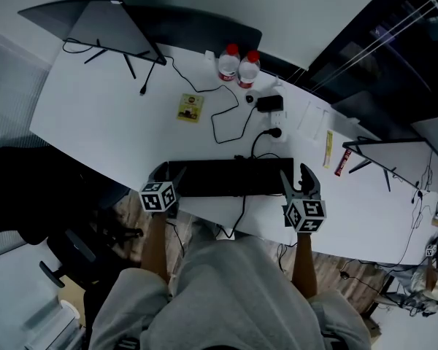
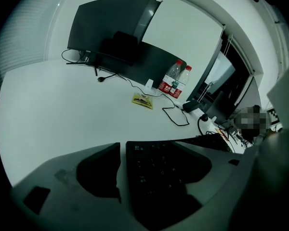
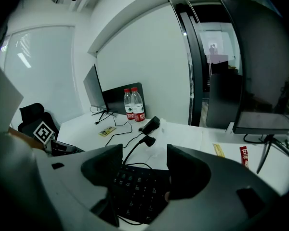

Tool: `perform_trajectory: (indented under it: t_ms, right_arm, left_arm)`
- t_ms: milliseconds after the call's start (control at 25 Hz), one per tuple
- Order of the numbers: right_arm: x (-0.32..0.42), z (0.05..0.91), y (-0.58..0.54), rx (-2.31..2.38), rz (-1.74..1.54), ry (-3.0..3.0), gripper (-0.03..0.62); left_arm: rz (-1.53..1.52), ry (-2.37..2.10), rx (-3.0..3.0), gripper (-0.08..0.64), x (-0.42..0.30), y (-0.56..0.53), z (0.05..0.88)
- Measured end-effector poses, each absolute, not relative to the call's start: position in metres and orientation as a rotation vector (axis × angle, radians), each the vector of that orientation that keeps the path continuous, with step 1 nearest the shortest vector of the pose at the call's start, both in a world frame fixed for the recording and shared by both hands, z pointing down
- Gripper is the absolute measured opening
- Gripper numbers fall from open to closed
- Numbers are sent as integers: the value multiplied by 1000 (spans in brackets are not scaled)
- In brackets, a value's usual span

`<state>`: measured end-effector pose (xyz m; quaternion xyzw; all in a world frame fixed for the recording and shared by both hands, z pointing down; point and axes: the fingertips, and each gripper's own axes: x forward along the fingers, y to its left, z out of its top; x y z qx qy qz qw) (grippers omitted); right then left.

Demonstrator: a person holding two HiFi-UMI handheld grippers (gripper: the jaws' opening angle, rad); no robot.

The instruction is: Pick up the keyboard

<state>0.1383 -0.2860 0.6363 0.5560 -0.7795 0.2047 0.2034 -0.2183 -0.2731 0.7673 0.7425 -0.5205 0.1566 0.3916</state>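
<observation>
A black keyboard (image 1: 230,177) lies flat along the front edge of the white desk (image 1: 95,115). My left gripper (image 1: 169,173) stands at its left end, jaws spread. In the left gripper view the keyboard's (image 2: 159,172) end sits between the fingers (image 2: 98,170), with a thin strip of desk showing beside the left one. My right gripper (image 1: 298,175) stands at the right end, also spread. In the right gripper view the key block (image 3: 135,194) lies between and below the two fingers (image 3: 188,170). The keyboard's cable (image 1: 241,214) hangs over the desk edge.
Two red-capped water bottles (image 1: 239,65) and a dark monitor (image 1: 109,28) stand at the back. A second monitor (image 1: 387,148) is at right. A plug and black cord (image 1: 230,119), a yellow packet (image 1: 190,108) and a red stick (image 1: 341,161) lie behind the keyboard. A black chair (image 1: 29,188) is at left.
</observation>
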Motion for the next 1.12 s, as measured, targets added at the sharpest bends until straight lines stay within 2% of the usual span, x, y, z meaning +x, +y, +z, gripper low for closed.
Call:
perform_trajectory:
  t_ms: [760, 1120]
  right_arm:
    - [163, 643, -288, 1574, 614, -2178, 279]
    - [170, 665, -291, 1520, 710, -2182, 322]
  left_arm:
    - [418, -1363, 1852, 310, -210, -273, 770]
    - [433, -1380, 1846, 311, -211, -273, 770]
